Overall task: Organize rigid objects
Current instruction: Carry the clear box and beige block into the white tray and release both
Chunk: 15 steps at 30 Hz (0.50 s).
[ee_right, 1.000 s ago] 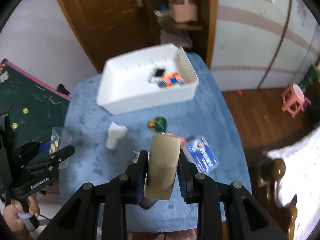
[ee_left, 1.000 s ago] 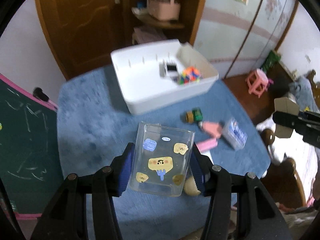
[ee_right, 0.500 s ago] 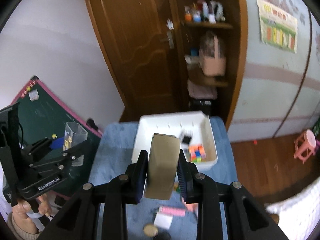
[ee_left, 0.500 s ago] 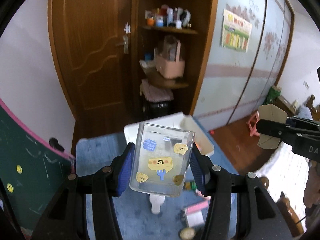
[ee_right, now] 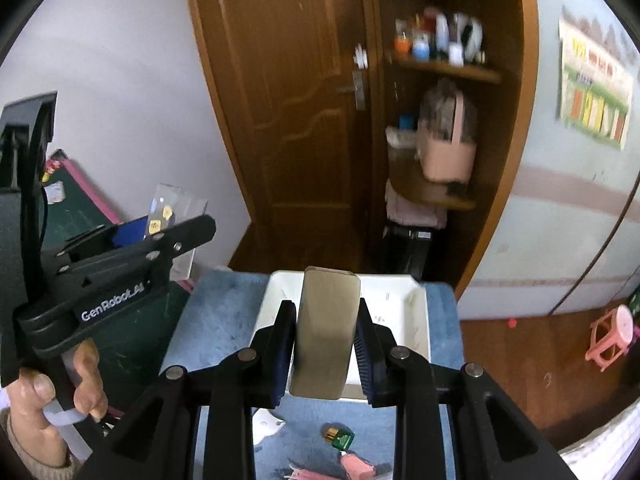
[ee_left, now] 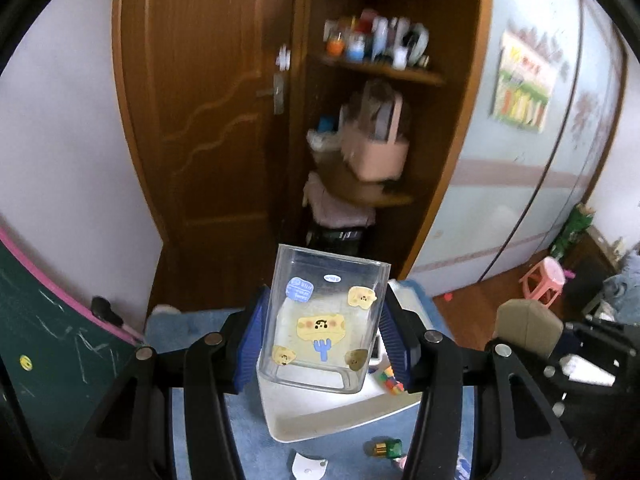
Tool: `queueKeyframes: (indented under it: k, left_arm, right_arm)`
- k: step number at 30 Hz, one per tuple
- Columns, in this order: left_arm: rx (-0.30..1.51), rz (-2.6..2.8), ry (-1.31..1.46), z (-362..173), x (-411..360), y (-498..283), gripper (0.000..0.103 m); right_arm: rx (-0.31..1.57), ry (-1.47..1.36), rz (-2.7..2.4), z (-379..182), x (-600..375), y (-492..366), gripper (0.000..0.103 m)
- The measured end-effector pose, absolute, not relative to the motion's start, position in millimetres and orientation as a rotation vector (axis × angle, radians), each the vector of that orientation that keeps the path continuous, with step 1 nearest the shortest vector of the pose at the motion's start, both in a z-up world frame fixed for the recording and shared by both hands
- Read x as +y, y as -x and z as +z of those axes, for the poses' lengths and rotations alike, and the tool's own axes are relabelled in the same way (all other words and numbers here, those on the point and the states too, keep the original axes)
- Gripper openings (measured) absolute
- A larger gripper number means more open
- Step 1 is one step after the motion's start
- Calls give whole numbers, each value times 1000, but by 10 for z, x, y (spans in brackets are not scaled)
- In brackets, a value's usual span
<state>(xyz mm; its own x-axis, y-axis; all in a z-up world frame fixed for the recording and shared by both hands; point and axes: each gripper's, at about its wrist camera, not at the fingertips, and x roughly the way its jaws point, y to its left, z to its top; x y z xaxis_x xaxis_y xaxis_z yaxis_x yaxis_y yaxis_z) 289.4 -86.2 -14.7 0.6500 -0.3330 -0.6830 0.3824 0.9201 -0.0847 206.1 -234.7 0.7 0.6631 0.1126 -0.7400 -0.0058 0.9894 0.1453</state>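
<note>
My left gripper (ee_left: 325, 342) is shut on a clear plastic cup with yellow stickers (ee_left: 324, 320), held in the air above the white bin (ee_left: 320, 420). My right gripper (ee_right: 324, 350) is shut on a tan rounded block (ee_right: 326, 336), held above the same white bin (ee_right: 416, 320). The bin stands on a blue cloth-covered table (ee_right: 224, 316) and holds a colourful cube (ee_left: 390, 378). The left gripper with the cup also shows in the right wrist view (ee_right: 120, 264), and the right gripper's block shows in the left wrist view (ee_left: 528, 326).
A small green and gold toy (ee_right: 340, 436), pink pieces (ee_right: 356, 466) and a white object (ee_right: 266, 428) lie on the cloth in front of the bin. A green chalkboard (ee_left: 48, 340) leans at the left. A wooden door and shelf unit (ee_left: 372, 120) stand behind. A pink stool (ee_right: 612, 332) is at the right.
Both grippers kept tilting up and forward with their objects still held. The bin now sits just beneath both, and the right gripper has come closer to the left.
</note>
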Motion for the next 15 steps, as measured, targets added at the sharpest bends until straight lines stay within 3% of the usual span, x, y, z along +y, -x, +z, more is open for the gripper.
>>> queueKeyframes:
  k: [10, 15]
  left_arm:
    - [1013, -290, -172, -1622, -1261, -3466, 57]
    - [1077, -254, -203, -2107, -1297, -3567, 57]
  right_arm:
    - [1121, -216, 111, -1667, -2357, -2728, 28]
    - [1264, -232, 103, -2438, -2303, -2829, 28]
